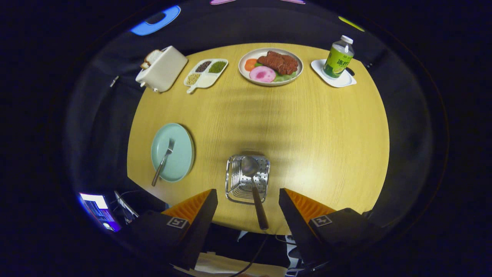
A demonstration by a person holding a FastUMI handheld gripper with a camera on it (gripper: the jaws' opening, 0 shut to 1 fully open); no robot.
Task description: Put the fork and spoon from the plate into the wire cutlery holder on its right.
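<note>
- Your gripper point(248, 200) hangs high over the near edge of the round wooden table point(307, 127), looking steeply down, with its fingers spread wide and holding nothing.
- The spoon point(253, 184) sits in the wire cutlery holder point(248, 179), bowl up and away from you; its dark handle slants back toward you, out over the holder's near rim, ending between your fingers without touching either.
- The holder lies just ahead of the fingers, in line with the gap.
- The fork point(163, 161) lies on the pale green plate point(173, 152), well off to the left of the holder, tines pointing away, handle overhanging the plate's near rim.
- The holder is shiny bent wire with a perforated metal panel; the plate is smooth and round; the tabletop shows light wood grain.
</note>
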